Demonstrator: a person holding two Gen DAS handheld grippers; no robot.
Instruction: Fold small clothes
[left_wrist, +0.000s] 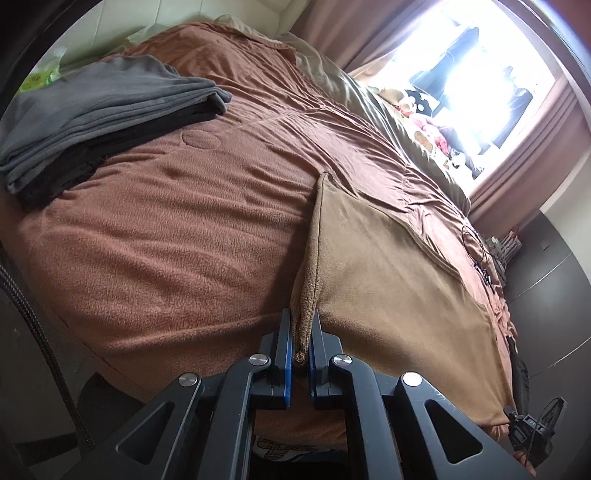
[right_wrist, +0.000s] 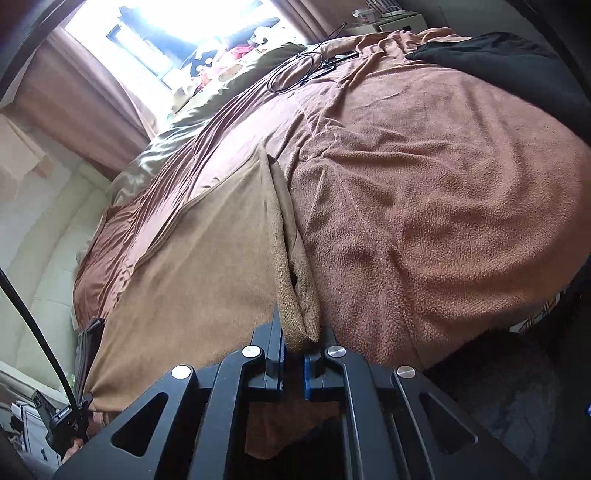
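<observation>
Two corners of one tan cloth (left_wrist: 399, 258) are being held at this moment, one by each gripper. Most of the scene is being filled by the bed (left_wrist: 166, 221) with its rust-brown blanket, and the cloth is being kept spread across its near side, presumably so a clean fold can be made. Further back, a stack of folded grey clothes (left_wrist: 92, 107) is being kept clear of the working area. The left gripper (left_wrist: 302, 354) is being clenched on a bunched corner, the fabric pinched between its blue pads. The right gripper (right_wrist: 293, 350) is being clenched likewise on the other near corner, so the edge is being kept taut.
</observation>
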